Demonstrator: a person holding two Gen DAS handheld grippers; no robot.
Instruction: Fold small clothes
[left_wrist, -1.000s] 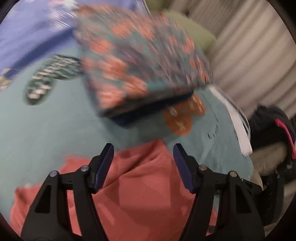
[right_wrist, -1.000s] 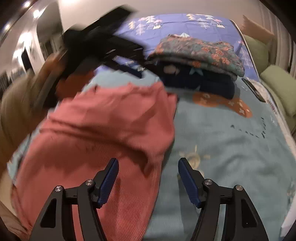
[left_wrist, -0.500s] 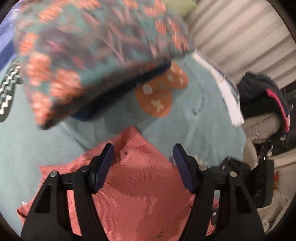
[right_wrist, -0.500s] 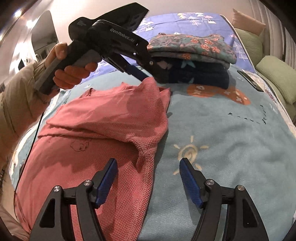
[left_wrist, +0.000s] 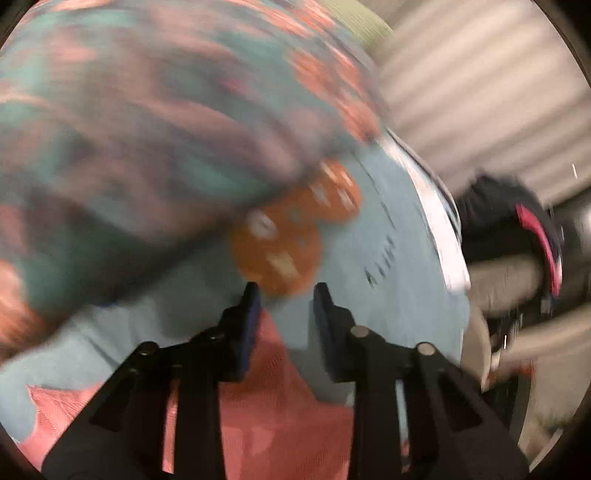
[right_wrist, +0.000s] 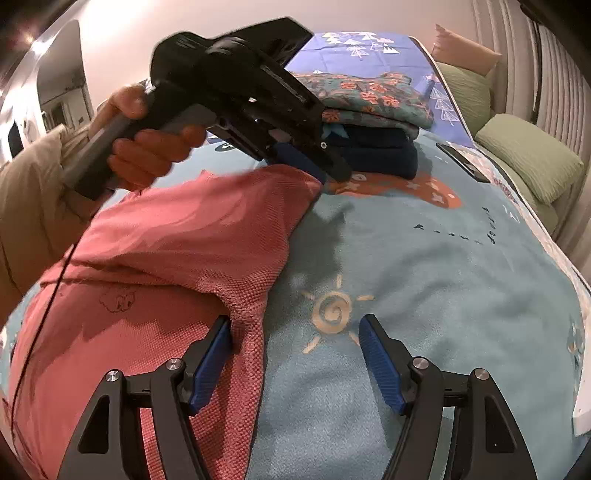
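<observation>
A coral-pink knit garment (right_wrist: 159, 266) lies spread on the blue bedspread (right_wrist: 424, 266). My left gripper (right_wrist: 325, 173) is at the garment's far corner, which is lifted off the bed, with its jaws partly closed. In the blurred left wrist view the left gripper (left_wrist: 286, 295) still shows a gap, with the pink cloth (left_wrist: 280, 417) beside its left finger. My right gripper (right_wrist: 295, 350) is open at the garment's near right edge, its left finger (right_wrist: 214, 350) touching the cloth.
A stack of folded clothes, floral (right_wrist: 369, 99) over navy (right_wrist: 376, 155), sits just behind the left gripper. Green pillows (right_wrist: 528, 155) and a dark phone-like object (right_wrist: 461, 162) lie at the right. The bed's right edge (right_wrist: 580, 406) is close.
My left gripper has narrowed its jaws at the garment's far corner and moved forward and up; the corner has risen. My right gripper has moved slightly toward the garment's edge.
</observation>
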